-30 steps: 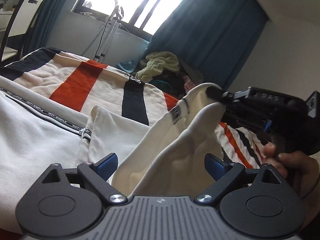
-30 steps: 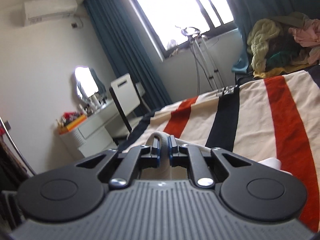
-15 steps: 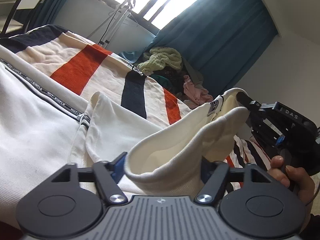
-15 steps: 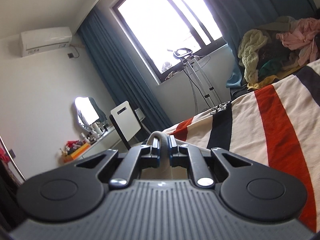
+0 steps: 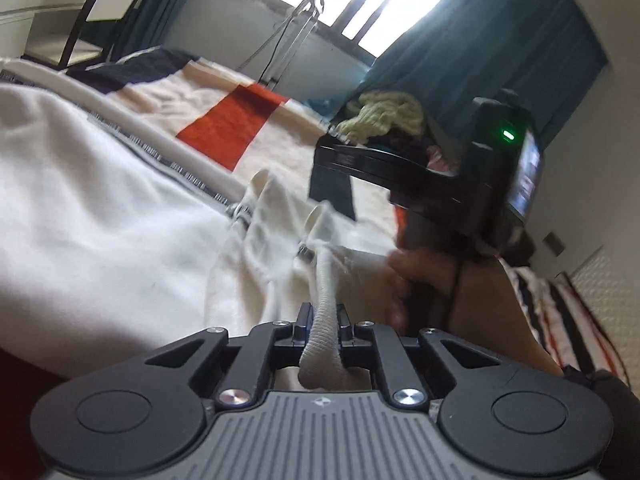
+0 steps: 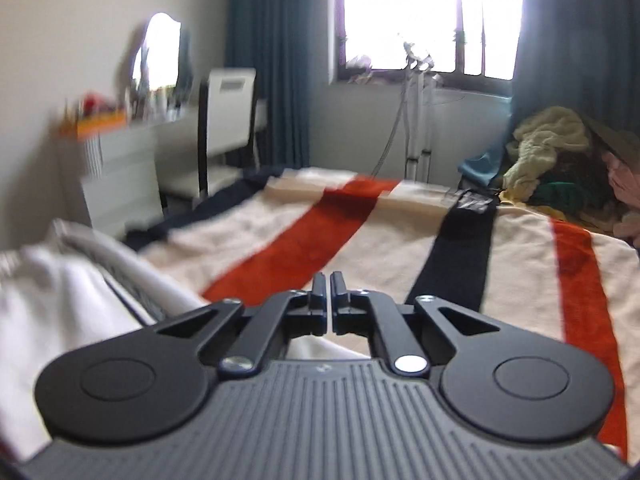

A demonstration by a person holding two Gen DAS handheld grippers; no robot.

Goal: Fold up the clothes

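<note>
Cream garment (image 5: 120,208), lying spread on the striped blanket (image 5: 224,120), mostly flat and unfolded as far as visible. Ribbed edge (image 5: 322,336) of it pinched between the closed pads of the left gripper (image 5: 322,322). Right gripper (image 6: 329,292) above the blanket just right of the garment, pads drawn almost together with nothing visible between them. By the look of it, early in the fold: one edge secured, no layer laid over yet. Heap of other clothes (image 6: 560,160) waiting beyond the blanket's far corner.

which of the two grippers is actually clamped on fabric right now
The left gripper: it pinches a cream ribbed cuff between its fingers. The right gripper is shut too, but nothing shows between its fingers.
</note>
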